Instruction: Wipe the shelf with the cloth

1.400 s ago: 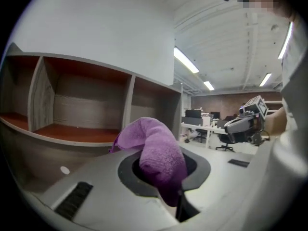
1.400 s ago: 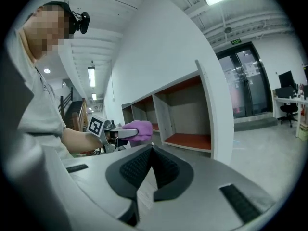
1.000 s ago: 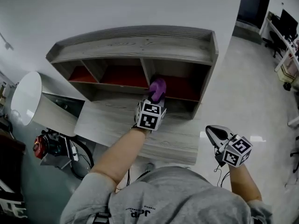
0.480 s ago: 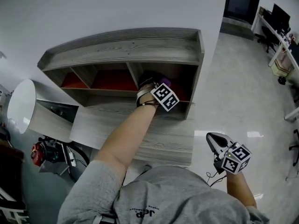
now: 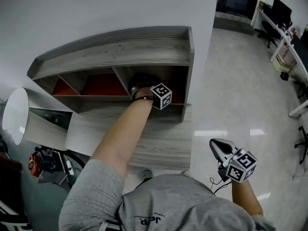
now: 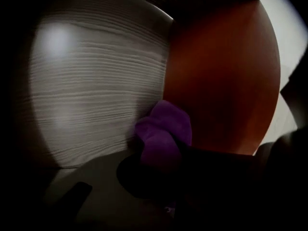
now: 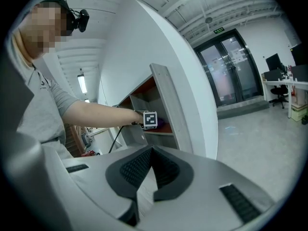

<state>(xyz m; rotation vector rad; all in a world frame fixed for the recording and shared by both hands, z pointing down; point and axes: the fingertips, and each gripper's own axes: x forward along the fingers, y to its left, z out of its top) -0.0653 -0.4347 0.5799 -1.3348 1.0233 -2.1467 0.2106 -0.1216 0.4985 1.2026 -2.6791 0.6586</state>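
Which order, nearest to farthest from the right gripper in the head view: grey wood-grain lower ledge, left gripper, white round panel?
From the right gripper:
1. Grey wood-grain lower ledge, just to its left.
2. Left gripper, up inside the shelf's right-hand compartment.
3. White round panel, at the far left edge.

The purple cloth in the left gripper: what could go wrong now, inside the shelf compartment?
The purple cloth sticks out only slightly past the left gripper, so its jaws may scrape the grey wood-grain wall or red back panel. The compartment is dark, so corners may be missed.
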